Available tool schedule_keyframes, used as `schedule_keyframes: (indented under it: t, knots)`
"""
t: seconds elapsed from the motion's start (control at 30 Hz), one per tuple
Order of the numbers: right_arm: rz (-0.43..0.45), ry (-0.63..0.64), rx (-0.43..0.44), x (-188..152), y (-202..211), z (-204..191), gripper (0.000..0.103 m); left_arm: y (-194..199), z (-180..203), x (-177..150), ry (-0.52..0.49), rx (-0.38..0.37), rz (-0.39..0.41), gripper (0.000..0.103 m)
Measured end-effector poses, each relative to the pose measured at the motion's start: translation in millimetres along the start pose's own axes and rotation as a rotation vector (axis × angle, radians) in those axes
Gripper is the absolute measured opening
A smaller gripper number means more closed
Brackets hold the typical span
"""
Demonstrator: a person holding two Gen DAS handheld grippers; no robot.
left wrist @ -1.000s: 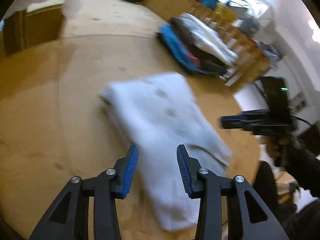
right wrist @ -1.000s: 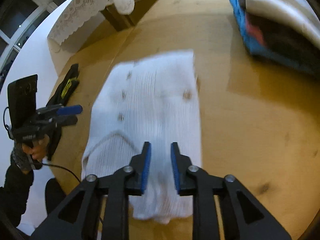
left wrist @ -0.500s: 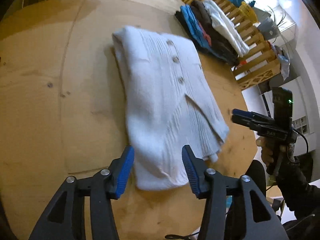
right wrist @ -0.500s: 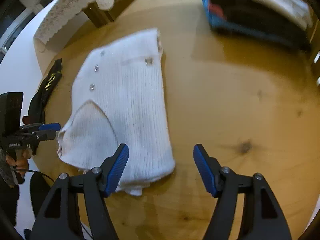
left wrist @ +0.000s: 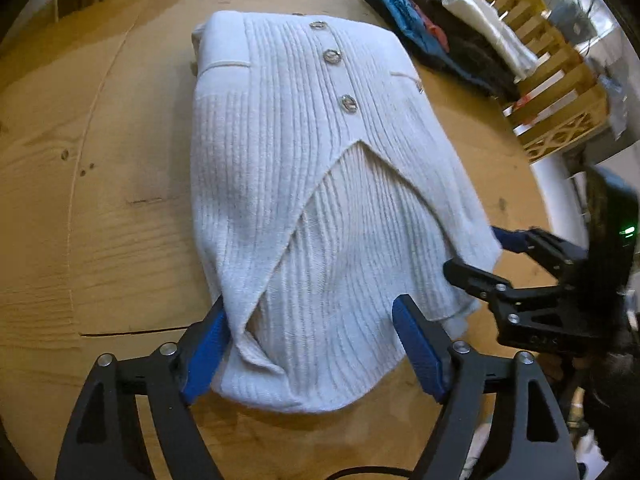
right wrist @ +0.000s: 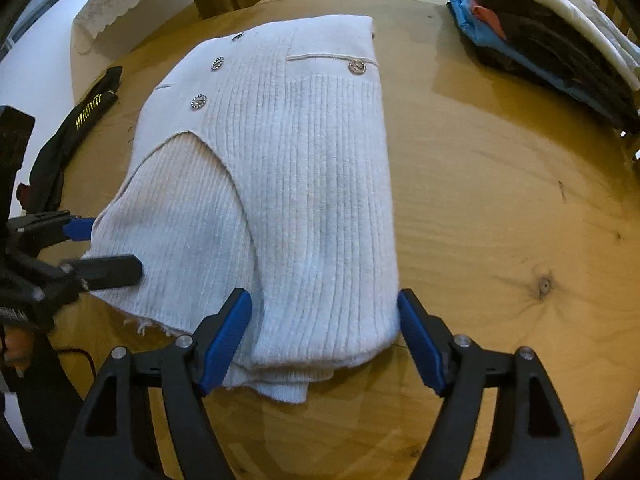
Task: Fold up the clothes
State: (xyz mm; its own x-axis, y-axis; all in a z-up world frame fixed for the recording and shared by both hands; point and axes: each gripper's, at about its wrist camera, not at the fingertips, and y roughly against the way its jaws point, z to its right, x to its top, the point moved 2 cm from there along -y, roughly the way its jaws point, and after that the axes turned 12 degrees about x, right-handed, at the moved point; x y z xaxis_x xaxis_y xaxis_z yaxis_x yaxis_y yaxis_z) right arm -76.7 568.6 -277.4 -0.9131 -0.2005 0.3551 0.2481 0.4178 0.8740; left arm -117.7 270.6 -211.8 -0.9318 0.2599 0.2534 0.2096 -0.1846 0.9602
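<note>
1. Lying folded on the wooden desk [right wrist: 500, 208], the white ribbed cardigan [left wrist: 304, 184] shows its buttoned front upward, with three sparkly buttons [left wrist: 332, 56] in a row and a sleeve tucked across the lower part.
2. Its near end reaches the edge of the desk closest to both cameras, and one corner hangs slightly past that edge in the right wrist view.
3. The left tongs [left wrist: 316, 354] are spread wide, their blue pads [left wrist: 202, 356] straddling the near hem of the cardigan; one pad sits just beside the fabric fold, and nothing is pinched.
4. The right tongs [right wrist: 326, 340] are likewise spread wide, set on either side of the folded near corner of the cardigan [right wrist: 288, 184] without clamping it.
5. Each tool appears in the other's view: the right tongs [left wrist: 486, 258] at the cardigan's side edge, and the left tongs [right wrist: 94, 248] near the sleeve side.
6. A stack of folded clothes [left wrist: 444, 36], blue, dark and white, rests at the far side of the desk against a wooden slatted crate [left wrist: 560, 92].
7. A black strap with yellow lettering [right wrist: 76, 132] lies at the desk's edge, well apart from the stack.
</note>
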Motion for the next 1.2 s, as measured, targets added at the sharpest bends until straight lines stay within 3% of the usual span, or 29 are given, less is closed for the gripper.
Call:
schedule_keyframes:
  t: [0.27, 0.4, 0.77, 0.83, 0.9, 1.0, 1.1, 1.2]
  knots:
    - [0.019, -0.040, -0.036, 9, -9, -6, 0.075, -24, 21, -8, 0.013, 0.129, 0.052, 0.077]
    - [0.037, -0.098, -0.083, 13, -15, -2, 0.094, -34, 22, -9, 0.014, 0.139, 0.066, 0.077]
    - [0.084, -0.074, -0.083, 22, -25, -8, 0.094, -72, 29, 5, 0.066, 0.164, 0.079, 0.076]
    - [0.086, -0.049, -0.065, 26, -26, -12, 0.085, -79, 31, 8, 0.074, 0.171, 0.082, 0.076]
    - [0.087, -0.026, -0.046, 29, -27, -17, 0.067, -87, 32, 11, 0.079, 0.180, 0.082, 0.076]
    - [0.088, 0.003, -0.021, 33, -29, -25, 0.058, -97, 34, 16, 0.075, 0.204, 0.076, 0.075]
    - [0.074, 0.012, 0.015, 38, -33, -30, 0.041, -105, 34, 19, 0.078, 0.209, 0.087, 0.065]
    - [0.064, -0.004, 0.058, 43, -37, -34, 0.029, -108, 30, 18, 0.087, 0.192, 0.110, 0.047]
